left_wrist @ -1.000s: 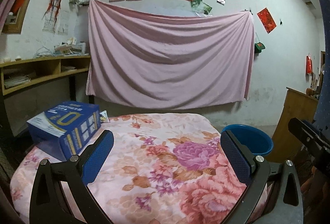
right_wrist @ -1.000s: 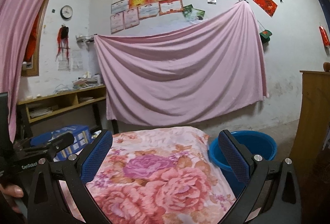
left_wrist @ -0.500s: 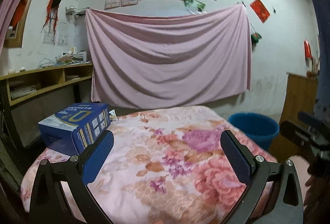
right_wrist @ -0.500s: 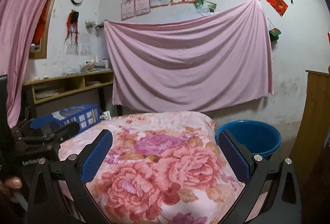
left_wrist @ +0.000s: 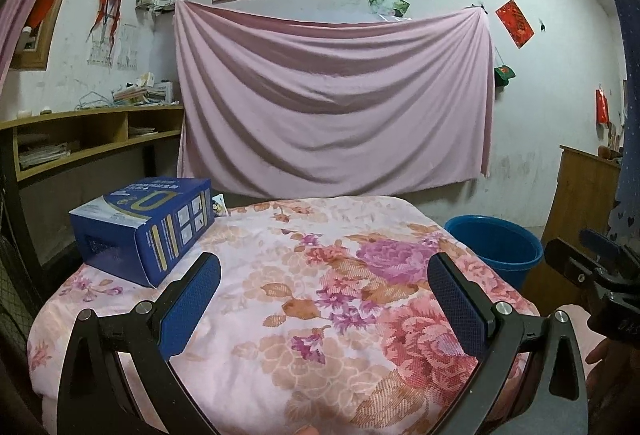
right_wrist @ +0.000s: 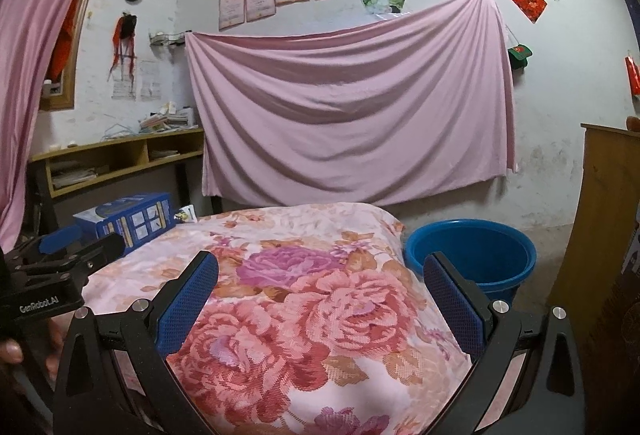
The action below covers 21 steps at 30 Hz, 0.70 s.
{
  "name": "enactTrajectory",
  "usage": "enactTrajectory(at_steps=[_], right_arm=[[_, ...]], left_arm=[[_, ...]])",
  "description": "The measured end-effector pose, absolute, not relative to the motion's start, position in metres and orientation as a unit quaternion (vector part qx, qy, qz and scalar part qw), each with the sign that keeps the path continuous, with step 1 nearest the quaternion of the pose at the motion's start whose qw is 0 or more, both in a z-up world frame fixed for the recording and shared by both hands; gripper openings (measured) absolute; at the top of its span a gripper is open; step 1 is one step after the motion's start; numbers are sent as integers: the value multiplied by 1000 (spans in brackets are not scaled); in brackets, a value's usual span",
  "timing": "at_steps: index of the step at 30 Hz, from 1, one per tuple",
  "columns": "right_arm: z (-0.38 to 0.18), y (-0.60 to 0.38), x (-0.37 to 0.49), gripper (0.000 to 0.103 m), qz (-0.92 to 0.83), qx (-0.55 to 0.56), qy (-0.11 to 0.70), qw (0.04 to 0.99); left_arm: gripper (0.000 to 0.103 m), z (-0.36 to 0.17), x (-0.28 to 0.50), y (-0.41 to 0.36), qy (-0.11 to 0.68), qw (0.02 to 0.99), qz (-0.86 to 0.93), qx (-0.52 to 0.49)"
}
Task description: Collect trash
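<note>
A blue cardboard box (left_wrist: 144, 229) lies at the far left of a floral quilt (left_wrist: 320, 299); the right wrist view shows the box (right_wrist: 128, 221) at mid left. A small packet (left_wrist: 220, 209) peeks out behind it. A blue bucket (left_wrist: 492, 249) (right_wrist: 472, 255) stands on the floor off the quilt's right edge. My left gripper (left_wrist: 324, 289) hovers open over the quilt, right of the box, holding nothing. My right gripper (right_wrist: 320, 289) is open above the quilt's right part, with the bucket just beyond its right finger.
A pink sheet (left_wrist: 332, 103) hangs on the back wall. A wooden shelf unit (left_wrist: 92, 139) with papers stands at the left. A wooden cabinet (right_wrist: 600, 227) is at the right, beside the bucket. A hand (right_wrist: 12, 351) grips the left tool.
Both views have shifted slightly; the box and bucket now sit a little lower and nearer in the frames. Both grippers stay open and empty.
</note>
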State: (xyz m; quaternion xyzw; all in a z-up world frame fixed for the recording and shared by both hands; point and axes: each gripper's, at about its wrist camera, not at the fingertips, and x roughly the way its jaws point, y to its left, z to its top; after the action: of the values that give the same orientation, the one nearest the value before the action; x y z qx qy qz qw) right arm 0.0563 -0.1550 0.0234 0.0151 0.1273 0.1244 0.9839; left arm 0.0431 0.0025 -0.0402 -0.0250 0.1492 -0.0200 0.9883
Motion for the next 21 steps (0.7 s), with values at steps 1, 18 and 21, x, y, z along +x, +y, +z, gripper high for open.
enactTrajectory(at_steps=[1,18,21], right_arm=[[24,-155,56,103,124,16,127,984],[24,-163,57,103,117,19,122,985],[24,-164,57,103,117,19,121,986]], left_arm=[[101,-41,43,2,150,988,-21,-26],[101,-41,39,6,141,989,-23,-42],[101,-41,39,6,140,989,-23,-43]])
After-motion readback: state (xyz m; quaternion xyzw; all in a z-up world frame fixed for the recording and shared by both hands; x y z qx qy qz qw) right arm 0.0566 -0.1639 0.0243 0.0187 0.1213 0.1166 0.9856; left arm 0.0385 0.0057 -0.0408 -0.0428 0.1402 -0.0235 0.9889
